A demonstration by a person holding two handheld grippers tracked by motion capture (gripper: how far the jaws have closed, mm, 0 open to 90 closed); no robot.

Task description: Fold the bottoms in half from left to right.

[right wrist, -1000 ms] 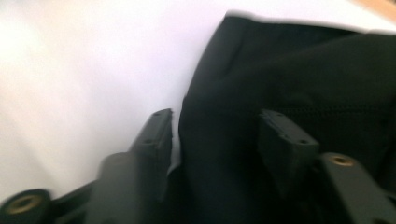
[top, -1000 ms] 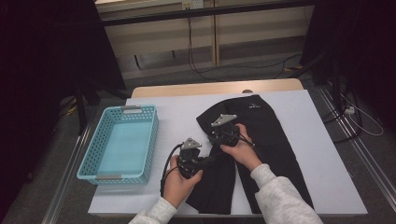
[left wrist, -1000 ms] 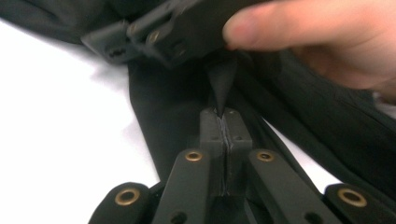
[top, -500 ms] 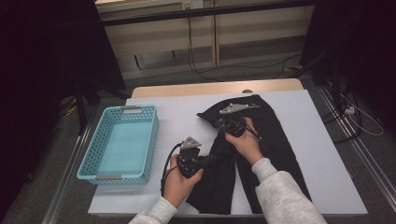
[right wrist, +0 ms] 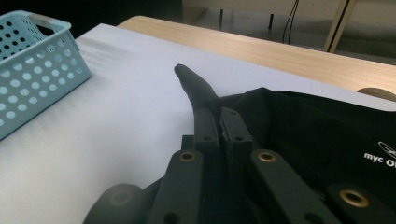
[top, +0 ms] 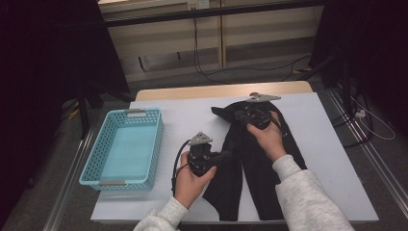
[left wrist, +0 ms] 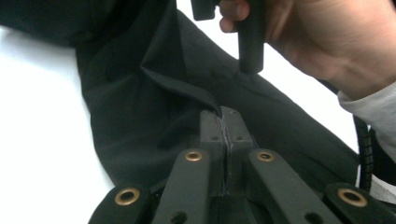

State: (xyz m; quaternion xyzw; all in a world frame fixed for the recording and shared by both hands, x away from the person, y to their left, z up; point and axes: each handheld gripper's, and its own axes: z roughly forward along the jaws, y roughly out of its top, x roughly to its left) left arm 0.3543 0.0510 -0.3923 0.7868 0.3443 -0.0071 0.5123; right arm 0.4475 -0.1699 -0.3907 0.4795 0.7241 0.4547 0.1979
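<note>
A: Both sets of tongs are clenched on the black trousers (top: 255,159), which lie spread on the white table (top: 327,154), right of centre.

B: The left tongs (left wrist: 224,122) pinch a fold at the garment's nine o'clock edge. The right tongs (right wrist: 218,122) grip a corner at eleven o'clock, near the waistband.

A: And the blue basket (top: 122,147) waits at nine o'clock, well apart.

B: The risk, I'd say, is that thin pinch. Pull the two grips apart too quickly and the slick fabric could slide out of one.

A: Or the hanging legs drag across the table and undo the fold.
</note>
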